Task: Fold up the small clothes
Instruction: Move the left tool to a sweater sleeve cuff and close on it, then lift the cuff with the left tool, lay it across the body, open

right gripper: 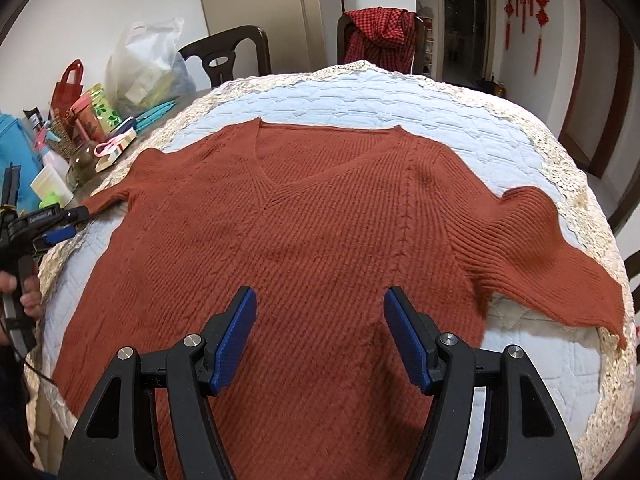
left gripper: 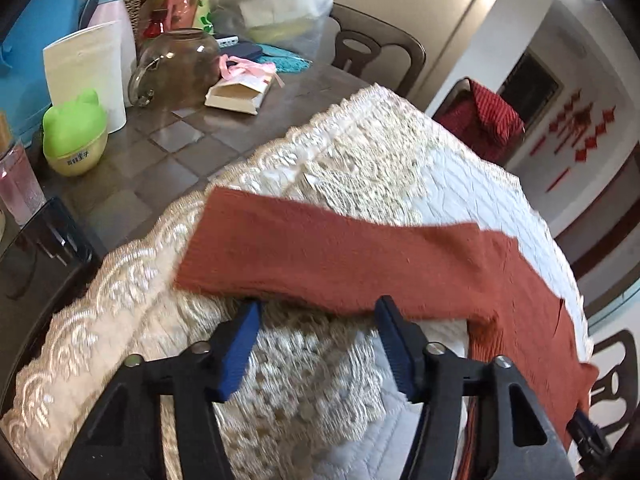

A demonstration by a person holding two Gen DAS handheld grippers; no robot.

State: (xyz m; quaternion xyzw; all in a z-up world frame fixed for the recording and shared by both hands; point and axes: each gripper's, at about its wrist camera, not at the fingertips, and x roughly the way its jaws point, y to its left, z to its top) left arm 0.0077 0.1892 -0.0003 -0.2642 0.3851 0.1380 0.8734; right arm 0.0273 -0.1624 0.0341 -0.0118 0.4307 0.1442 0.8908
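A rust-red knitted V-neck sweater [right gripper: 304, 216] lies flat, front up, on a white quilted cloth [right gripper: 360, 96] over the table. Its left sleeve [left gripper: 320, 256] stretches across the left wrist view. My left gripper [left gripper: 318, 308] is open, its blue pads just at the near edge of that sleeve, nothing between them. It also shows at the left edge of the right wrist view [right gripper: 60, 226]. My right gripper [right gripper: 318, 300] is open and empty above the sweater's lower middle. The right sleeve [right gripper: 540, 248] lies out toward the cloth's lace edge.
Clutter stands on the bare table at the left: a green frog jar [left gripper: 76, 132], a white pouch [left gripper: 88, 68], a glass jar [left gripper: 180, 64], a small box [left gripper: 236, 96], a plastic bag [right gripper: 148, 68]. Dark chairs [right gripper: 228, 56] stand behind, one holding red checked cloth [right gripper: 380, 36].
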